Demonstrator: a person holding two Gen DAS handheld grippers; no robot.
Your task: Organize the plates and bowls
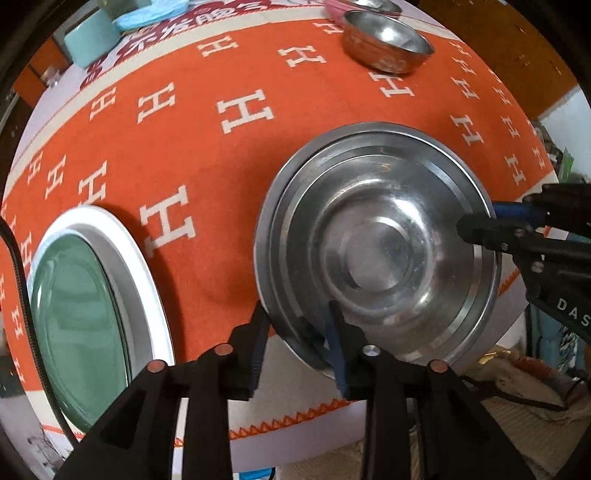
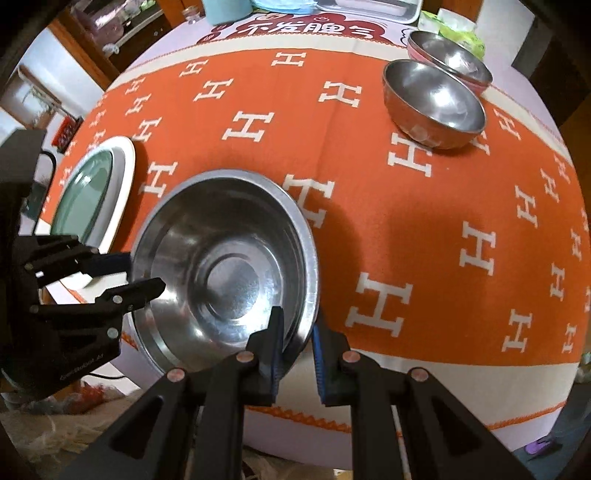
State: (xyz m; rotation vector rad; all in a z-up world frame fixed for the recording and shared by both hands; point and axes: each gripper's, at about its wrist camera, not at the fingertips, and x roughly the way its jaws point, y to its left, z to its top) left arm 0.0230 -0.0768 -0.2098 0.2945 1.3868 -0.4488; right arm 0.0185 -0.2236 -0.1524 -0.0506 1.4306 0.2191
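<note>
A stack of nested steel plates [image 1: 384, 251] [image 2: 229, 266] sits on the orange cloth near the table's front edge. My left gripper [image 1: 295, 339] [image 2: 144, 271] straddles the stack's rim on one side, one finger inside and one outside. Its pads stand slightly off the metal, so it is open. My right gripper [image 2: 297, 339] [image 1: 480, 218] clamps the opposite rim, shut on it. A green plate with a white rim [image 1: 81, 325] [image 2: 92, 192] lies to the left of the stack.
Two small steel bowls [image 2: 432, 103] [image 2: 450, 59] stand at the back right, the farther one pink outside. A teal cup [image 1: 92, 37] and a metal tray [image 2: 369, 7] sit at the far edge. The orange cloth [image 2: 369, 221] stretches between the stack and the bowls.
</note>
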